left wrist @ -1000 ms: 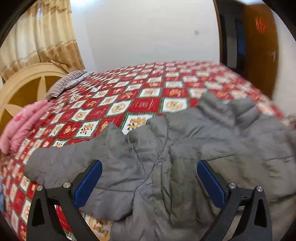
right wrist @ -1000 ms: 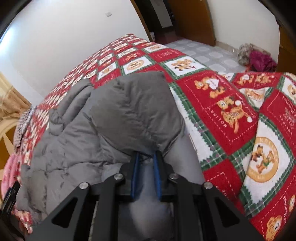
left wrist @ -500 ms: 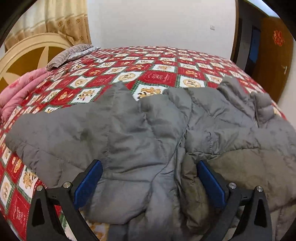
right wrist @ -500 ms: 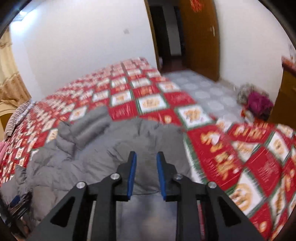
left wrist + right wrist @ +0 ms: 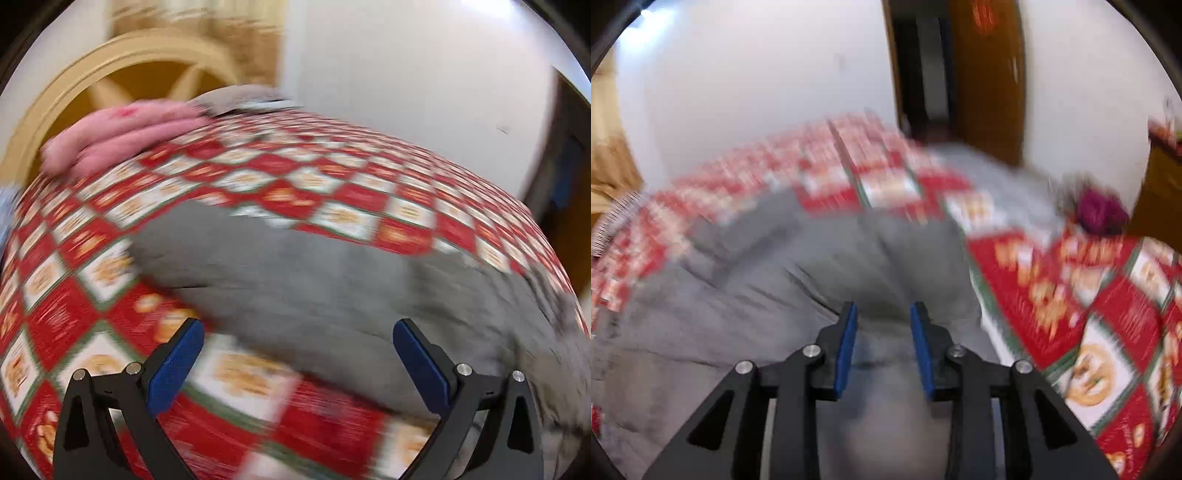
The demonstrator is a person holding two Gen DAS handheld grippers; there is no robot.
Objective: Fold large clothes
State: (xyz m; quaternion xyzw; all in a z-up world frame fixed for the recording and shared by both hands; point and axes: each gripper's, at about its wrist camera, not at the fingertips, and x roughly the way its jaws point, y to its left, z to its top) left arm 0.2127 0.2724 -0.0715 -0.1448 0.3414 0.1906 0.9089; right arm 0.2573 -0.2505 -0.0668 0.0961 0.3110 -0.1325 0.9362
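A large grey padded jacket (image 5: 332, 284) lies spread on a bed with a red, white and green patchwork cover (image 5: 332, 195). In the left wrist view, my left gripper (image 5: 297, 328) stands wide open above the jacket's near left edge, nothing between its blue pads. The view is blurred. In the right wrist view, the same jacket (image 5: 768, 288) fills the lower left. My right gripper (image 5: 882, 314) hovers over the jacket's folded right part. Its jaws are opening, and the pads do not press on the cloth.
A pink folded blanket (image 5: 122, 136) and a striped pillow (image 5: 240, 99) lie by the curved wooden headboard (image 5: 110, 70). A dark doorway and brown door (image 5: 960, 74) stand beyond the bed. A purple bundle (image 5: 1100, 210) lies on the tiled floor at right.
My left gripper swung left along the bed, so the jacket's left edge and the pink blanket now show. My right gripper let go of the grey jacket, widened and lifted a little.
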